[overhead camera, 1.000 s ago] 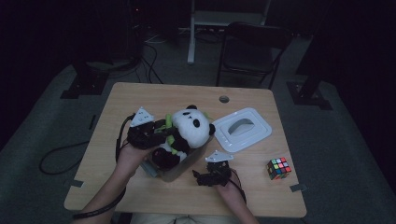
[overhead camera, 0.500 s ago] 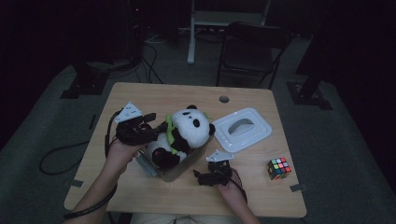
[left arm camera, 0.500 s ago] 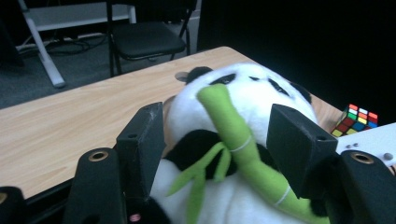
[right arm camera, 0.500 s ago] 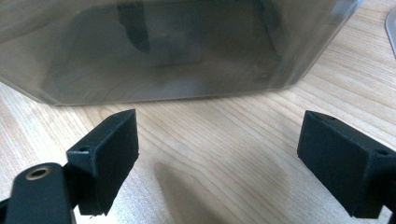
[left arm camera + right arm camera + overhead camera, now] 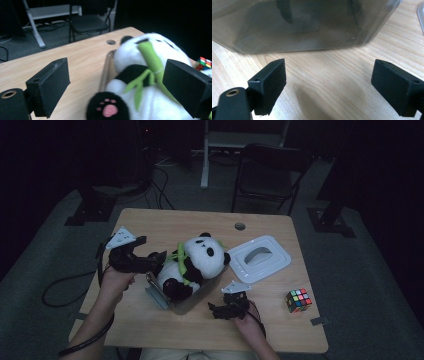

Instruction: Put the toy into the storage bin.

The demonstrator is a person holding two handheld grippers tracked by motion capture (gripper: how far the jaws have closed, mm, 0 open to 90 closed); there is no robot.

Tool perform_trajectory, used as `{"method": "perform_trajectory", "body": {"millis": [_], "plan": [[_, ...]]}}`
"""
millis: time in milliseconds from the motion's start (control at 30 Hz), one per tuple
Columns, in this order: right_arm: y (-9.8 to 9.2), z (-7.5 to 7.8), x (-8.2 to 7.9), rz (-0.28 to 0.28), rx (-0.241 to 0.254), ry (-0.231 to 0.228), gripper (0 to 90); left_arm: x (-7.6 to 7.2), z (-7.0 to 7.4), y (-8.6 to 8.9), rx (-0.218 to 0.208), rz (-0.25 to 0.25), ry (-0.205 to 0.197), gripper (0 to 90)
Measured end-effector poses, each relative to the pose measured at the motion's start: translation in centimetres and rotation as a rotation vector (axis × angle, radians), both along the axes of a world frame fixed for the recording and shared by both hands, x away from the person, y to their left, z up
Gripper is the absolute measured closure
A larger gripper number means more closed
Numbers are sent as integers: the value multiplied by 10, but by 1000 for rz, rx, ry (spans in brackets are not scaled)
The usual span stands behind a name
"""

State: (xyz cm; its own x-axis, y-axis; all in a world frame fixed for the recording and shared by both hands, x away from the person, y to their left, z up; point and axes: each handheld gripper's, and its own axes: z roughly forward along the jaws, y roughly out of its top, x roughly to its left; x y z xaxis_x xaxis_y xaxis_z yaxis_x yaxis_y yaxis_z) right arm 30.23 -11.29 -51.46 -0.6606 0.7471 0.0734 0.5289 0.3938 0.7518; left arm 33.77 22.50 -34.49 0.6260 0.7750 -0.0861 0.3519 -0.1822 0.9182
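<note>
A black-and-white panda plush (image 5: 197, 262) with a green bamboo sprig sits in a clear container (image 5: 185, 304) at the middle of the table. My left gripper (image 5: 159, 260) stands at the panda's left side. Its jaws have just been opening and now stand wide, no pad pressing on anything. In the left gripper view the panda (image 5: 150, 100), its paw with a pink pad and the container's rim (image 5: 106, 70) lie just ahead of the left gripper (image 5: 117, 82). My right gripper (image 5: 220, 309) rests open in front of the container, whose wall (image 5: 299, 25) faces the right gripper (image 5: 329, 75).
A white lid (image 5: 260, 257) lies right of the container, and a colour cube (image 5: 298, 300) sits near the table's right front corner. A round hole (image 5: 240, 226) is in the table's far edge. A chair (image 5: 267, 175) stands behind the table.
My left gripper has drawn back to the left, away from the panda, and its jaws have opened. The panda stays in the container. The right gripper has not moved.
</note>
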Motion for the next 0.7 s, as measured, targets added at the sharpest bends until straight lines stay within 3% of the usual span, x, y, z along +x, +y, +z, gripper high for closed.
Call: {"method": "perform_trajectory", "body": {"millis": [67,300,467,633,700], "plan": [[-1,-1,0,-4,0,3,125,3,0,6,6,31,-9,19],[-1,0,0,-2,6,6,125,18,-13,27,20,115,-23,19],[1,-1,0,2,4,7,125,35,-35,40,24,174,15,19],[1,-1,0,3,1,6,125,46,-58,53,-4,228,-12,19],[1,0,0,2,6,7,125,51,-68,58,-3,251,-3,19]]}}
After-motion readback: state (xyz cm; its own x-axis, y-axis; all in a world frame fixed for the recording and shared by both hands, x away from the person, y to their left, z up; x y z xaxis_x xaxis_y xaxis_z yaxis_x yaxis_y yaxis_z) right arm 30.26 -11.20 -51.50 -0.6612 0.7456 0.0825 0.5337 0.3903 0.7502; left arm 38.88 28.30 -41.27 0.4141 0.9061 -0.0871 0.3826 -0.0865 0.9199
